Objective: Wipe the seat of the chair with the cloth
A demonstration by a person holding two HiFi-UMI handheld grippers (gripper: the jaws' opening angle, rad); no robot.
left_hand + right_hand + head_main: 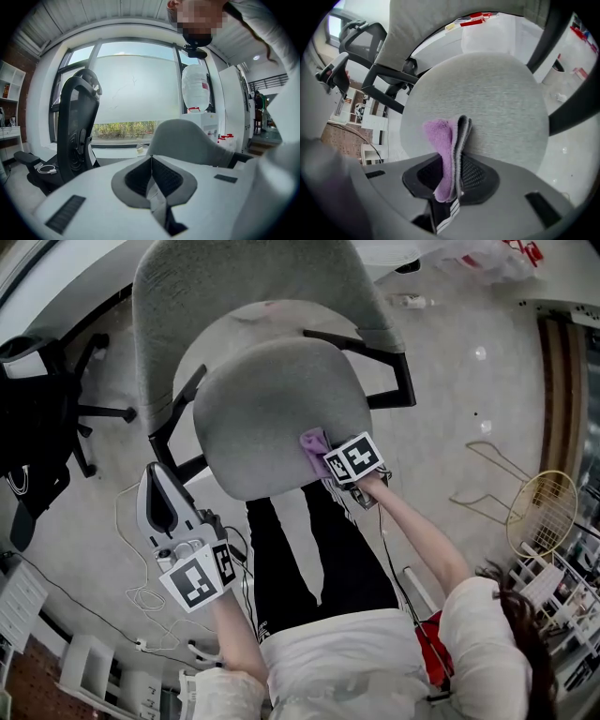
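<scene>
A grey office chair stands in front of the person; its rounded fabric seat fills the middle of the head view. A folded purple cloth rests on the seat's near right edge. My right gripper is shut on the purple cloth, which sticks out past the jaws onto the seat. My left gripper hangs off the seat's left side, below its edge, jaws together with nothing between them. It points away toward a window.
The chair's grey backrest and black armrests frame the seat. A black office chair stands to the left, a white cable lies on the floor, and a racket lies at the right. The person's legs are close to the seat's front.
</scene>
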